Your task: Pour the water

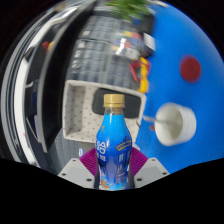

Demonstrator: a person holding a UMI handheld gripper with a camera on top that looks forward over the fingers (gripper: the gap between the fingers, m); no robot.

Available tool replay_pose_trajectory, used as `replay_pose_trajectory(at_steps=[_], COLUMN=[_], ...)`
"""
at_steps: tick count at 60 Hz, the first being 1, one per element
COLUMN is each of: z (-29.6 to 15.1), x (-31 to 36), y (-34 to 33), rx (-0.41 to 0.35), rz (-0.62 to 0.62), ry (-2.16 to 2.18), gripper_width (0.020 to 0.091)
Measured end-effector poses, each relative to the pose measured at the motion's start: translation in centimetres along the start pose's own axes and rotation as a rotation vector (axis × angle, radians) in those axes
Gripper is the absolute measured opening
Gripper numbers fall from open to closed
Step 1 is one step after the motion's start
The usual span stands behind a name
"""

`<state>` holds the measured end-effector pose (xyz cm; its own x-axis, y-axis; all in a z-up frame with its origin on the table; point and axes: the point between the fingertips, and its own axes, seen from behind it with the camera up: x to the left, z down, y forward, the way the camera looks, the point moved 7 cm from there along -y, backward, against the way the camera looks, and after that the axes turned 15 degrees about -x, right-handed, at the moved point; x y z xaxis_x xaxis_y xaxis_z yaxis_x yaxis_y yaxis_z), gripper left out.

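One bottle [113,140], blue-labelled with an orange cap, stands upright between the fingers of the claw [113,172], its long axis vertical and its cap pointing away from the fingers. We see the magenta pads [140,163] flanking the bottle's lower body, and we judge that both press on it, so the claw pinches the bottle rather than merely surrounding it. To the right of the bottle and slightly beyond it sits a white cup [176,122] on the blue counter [190,95], its mouth open upward; we take this as the likely receiver, so the coming move would turn on carrying the bottle rightward and tipping its neck toward the cup. Whether the cap is loosened we cannot tell. Behind the bottle lies a pale tray [85,110], partly covered by it. Farther objects beyond the tray are too small to name, and the bottle's base is cut off from view.
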<state>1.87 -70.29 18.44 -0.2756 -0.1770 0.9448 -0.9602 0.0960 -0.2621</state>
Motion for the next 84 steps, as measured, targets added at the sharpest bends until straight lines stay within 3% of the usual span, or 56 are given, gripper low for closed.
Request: replay_pose_trajectory(at_steps=[11, 14, 20, 27, 31, 40, 56, 57, 59, 69, 79, 84], z=[-7.1, -9.3, -13.6, -17.9, -19.6, -21.8, -22.3, -22.2, -22.3, -22.4, -22.4, -21.9], x=[4.1, 5.0, 4.9, 2.9, 0.0, -5.1, -12.0, -12.6, -12.4, -12.6, -12.8, -13.6], y=[-0.7, -0.7, -0.8, -0.2, 1.0, 2.6, 5.1, 5.2, 4.8, 4.7, 4.7, 4.2], rx=[-0.088, -0.141, -0.223, -0.263, -0.263, -0.186, -0.090, -0.075, -0.109, -0.088, -0.069, -0.016], rz=[-0.140, -0.185, -0.186, -0.173, -0.181, -0.136, -0.160, -0.155, -0.194, -0.239, -0.209, -0.169], ry=[-0.528, -0.686, -0.978, -1.211, -1.267, -1.334, -1.373, -1.372, -1.364, -1.369, -1.375, -1.368], gripper_width=[0.0397, 0.0395, 0.0397, 0.0396, 0.0396, 0.0396, 0.0395, 0.0456, 0.0411, 0.0440, 0.0537, 0.0704])
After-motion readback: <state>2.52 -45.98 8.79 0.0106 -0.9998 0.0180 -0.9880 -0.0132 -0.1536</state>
